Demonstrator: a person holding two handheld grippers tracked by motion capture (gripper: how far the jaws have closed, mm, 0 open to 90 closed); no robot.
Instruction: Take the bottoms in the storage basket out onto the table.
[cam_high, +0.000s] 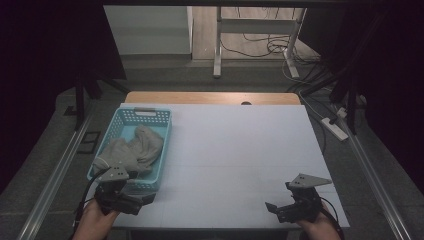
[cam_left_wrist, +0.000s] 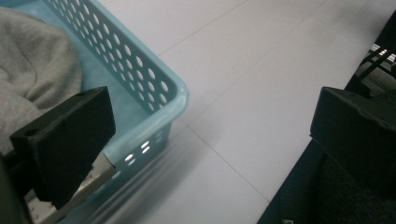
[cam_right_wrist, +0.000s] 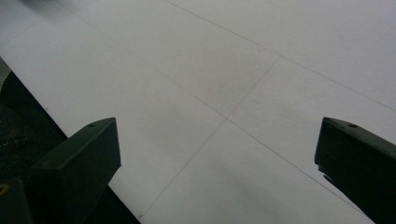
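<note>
A light blue perforated basket (cam_high: 164, 142) stands at the left of the white table (cam_high: 240, 145). Crumpled grey cloth (cam_high: 131, 150) lies inside it. My left gripper (cam_high: 142, 200) hovers at the basket's near corner, open, jaws wide with nothing between them. In the left gripper view the basket's corner (cam_left_wrist: 175, 100) and the grey cloth (cam_left_wrist: 32, 65) lie between and behind the jaws. My right gripper (cam_high: 274, 207) is open near the table's front right edge, over bare table surface (cam_right_wrist: 224, 93).
A wooden strip (cam_high: 210, 97) runs along the table's far edge. Beyond stand a white desk frame (cam_high: 255, 30) and loose cables (cam_high: 270, 47) on the floor. A power strip (cam_high: 335, 128) lies to the right. Metal rails flank the table.
</note>
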